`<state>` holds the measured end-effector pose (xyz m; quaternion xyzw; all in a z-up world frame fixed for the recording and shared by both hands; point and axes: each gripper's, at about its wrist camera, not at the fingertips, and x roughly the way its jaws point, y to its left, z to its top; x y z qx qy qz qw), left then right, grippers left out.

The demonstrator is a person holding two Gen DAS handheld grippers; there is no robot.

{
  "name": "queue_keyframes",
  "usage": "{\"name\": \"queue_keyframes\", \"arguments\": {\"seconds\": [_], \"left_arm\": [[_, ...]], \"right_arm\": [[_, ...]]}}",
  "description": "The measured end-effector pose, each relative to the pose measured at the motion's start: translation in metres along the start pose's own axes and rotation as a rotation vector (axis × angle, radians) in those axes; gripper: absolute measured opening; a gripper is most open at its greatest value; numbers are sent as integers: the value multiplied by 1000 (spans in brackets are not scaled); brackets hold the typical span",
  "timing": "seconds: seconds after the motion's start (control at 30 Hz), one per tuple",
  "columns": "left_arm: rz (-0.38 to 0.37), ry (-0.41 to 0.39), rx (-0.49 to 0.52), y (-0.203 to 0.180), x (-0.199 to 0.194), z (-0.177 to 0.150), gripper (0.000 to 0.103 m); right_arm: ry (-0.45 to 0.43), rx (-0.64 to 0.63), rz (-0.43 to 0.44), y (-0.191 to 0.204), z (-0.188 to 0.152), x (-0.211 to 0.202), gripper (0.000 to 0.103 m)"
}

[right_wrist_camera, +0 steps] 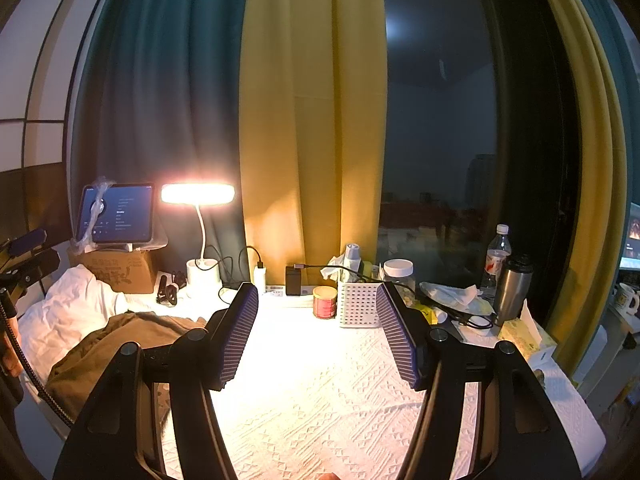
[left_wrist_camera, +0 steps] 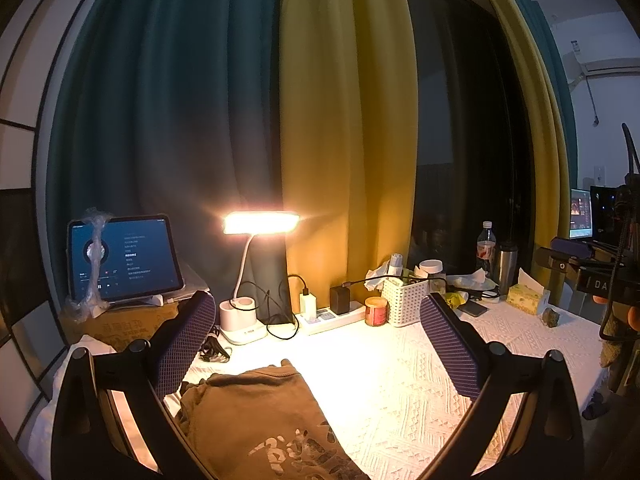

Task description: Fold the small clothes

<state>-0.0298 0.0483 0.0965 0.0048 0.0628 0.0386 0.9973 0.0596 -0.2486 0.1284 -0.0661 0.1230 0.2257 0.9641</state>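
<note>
While both grippers hover with fingers spread wide, holding nothing, brown shirt [left_wrist_camera: 256, 420] lies crumpled on bench [left_wrist_camera: 400, 380] under left gripper [left_wrist_camera: 316, 344]; right gripper [right_wrist_camera: 318, 336] over bare cloth; suggest pinching a hem, not bunched folds.

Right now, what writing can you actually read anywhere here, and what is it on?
"DA": on the other gripper, cut off at the picture's edge.
Tablet: lines of white text, too small to read.
Cardboard box: printed characters, blurred.
Brown garment: pale print, not legible.
Water bottle: label too blurred.
</note>
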Motion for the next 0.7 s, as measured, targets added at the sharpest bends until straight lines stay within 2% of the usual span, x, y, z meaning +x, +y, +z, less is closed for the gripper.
{"name": "queue_keyframes", "arguments": {"seconds": [0.7], "left_arm": [[-15,10,9,2,1,0,101]], "right_arm": [[2,-5,-1,0,0,2,65]]}}
